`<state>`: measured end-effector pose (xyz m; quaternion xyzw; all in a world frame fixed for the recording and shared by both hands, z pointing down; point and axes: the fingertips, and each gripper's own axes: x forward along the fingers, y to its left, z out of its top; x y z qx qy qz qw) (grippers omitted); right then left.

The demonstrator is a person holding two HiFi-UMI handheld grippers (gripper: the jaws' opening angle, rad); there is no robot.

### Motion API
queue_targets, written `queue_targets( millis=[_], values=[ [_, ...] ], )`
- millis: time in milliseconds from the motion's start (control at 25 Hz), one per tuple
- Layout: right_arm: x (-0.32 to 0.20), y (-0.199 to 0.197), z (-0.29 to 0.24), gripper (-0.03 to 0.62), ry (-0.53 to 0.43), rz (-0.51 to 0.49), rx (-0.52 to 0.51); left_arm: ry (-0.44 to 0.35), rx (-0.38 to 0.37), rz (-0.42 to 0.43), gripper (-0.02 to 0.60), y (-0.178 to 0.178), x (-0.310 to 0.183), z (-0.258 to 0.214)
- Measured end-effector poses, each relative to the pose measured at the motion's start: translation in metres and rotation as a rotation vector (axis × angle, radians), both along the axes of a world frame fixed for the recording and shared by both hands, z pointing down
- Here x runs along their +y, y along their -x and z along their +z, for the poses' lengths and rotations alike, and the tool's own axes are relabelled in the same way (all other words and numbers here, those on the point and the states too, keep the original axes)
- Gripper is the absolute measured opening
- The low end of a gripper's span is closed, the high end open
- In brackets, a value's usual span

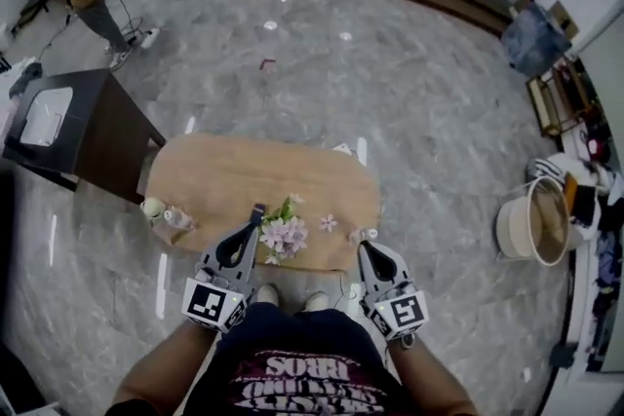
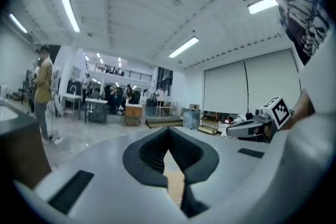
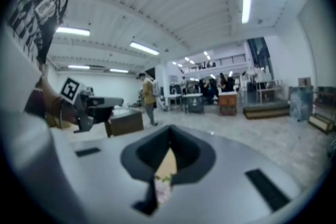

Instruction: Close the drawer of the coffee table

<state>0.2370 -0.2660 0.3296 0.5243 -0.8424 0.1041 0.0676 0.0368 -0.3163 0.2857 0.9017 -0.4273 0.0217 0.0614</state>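
Hovering at the near edge of the coffee table [image 1: 224, 172], the left gripper [image 1: 257, 212] and the right gripper [image 1: 364, 250] are held side by side, pointed out across the worktop. The left fingers [image 2: 149, 153] are seen pressed together at the tips with nothing caught between them. The right fingers [image 3: 144, 153] are pressed together just the same, only wood and petals showing beyond them.

And the drawer? It is not shown. Its front would sit under the near edge, which is covered by the grippers and the person's body, so open or shut cannot be told. Two readings are fitted: a drawer standing out toward the person with the grippers poised to meet it, or a drawer lying flush with the grippers just clear of it. The next move is not settled until that front is brought into sight.

Containers now: small bottles [image 1: 166, 214] are stood at the worktop's left end, contents not made out, and flowers [image 1: 285, 234] lie between the two grippers. On the floor, well to the right, a round tub [image 1: 509, 231] is seen, its inside looking bare.
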Motion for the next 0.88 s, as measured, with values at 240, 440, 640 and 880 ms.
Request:
queue_targets(
  millis=[240,440,640,880],
  values=[
    [-0.003,-0.003,-0.043,0.034,-0.056,0.004,0.034,-0.058,-0.027,-0.027,0.023,-0.009,-0.009,-0.038],
    [-0.003,-0.016,-0.048,0.034,-0.034,0.023,0.031,-0.055,-0.034,-0.026,0.023,-0.02,-0.007,-0.039],
    [-0.007,-0.006,-0.064,0.034,-0.084,-0.038,0.039,-0.097,-0.043,-0.052,0.023,-0.027,-0.011,-0.056],
    [-0.006,0.005,-0.075,0.034,-0.083,-0.091,0.032,-0.07,-0.044,-0.105,0.023,-0.025,-0.008,-0.062]
  ],
)
